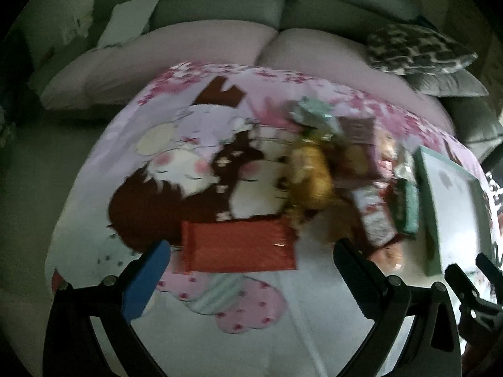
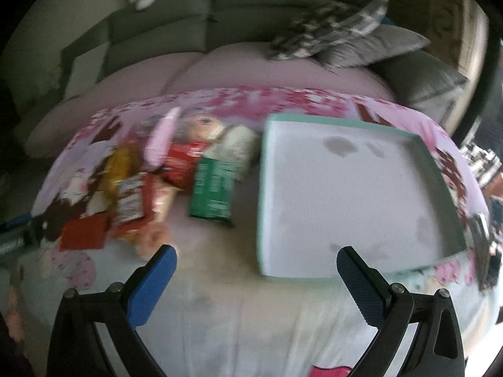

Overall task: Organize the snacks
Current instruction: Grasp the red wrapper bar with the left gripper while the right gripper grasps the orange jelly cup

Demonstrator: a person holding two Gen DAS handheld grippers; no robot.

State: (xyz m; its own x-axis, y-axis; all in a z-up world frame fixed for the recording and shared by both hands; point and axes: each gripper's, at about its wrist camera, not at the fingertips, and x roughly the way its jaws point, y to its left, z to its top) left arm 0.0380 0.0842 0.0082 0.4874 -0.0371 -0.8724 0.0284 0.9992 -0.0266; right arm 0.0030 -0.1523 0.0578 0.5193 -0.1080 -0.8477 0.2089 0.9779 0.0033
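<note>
Both grippers, left point(image 1: 251, 251) and right point(image 2: 256, 256), gape wide, empty. Red packet point(image 1: 239, 245) sits at 12 o'clock of left; pinch its long edges, then carry to tray point(image 2: 440, 169).

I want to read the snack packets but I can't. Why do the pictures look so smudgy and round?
Left wrist view: motion blur smears the snacks; the red packet is clearer; dim corners. Right wrist view: blur too, so the green packet text is unreadable. The fisheye lens bends the tray edges in both.
</note>
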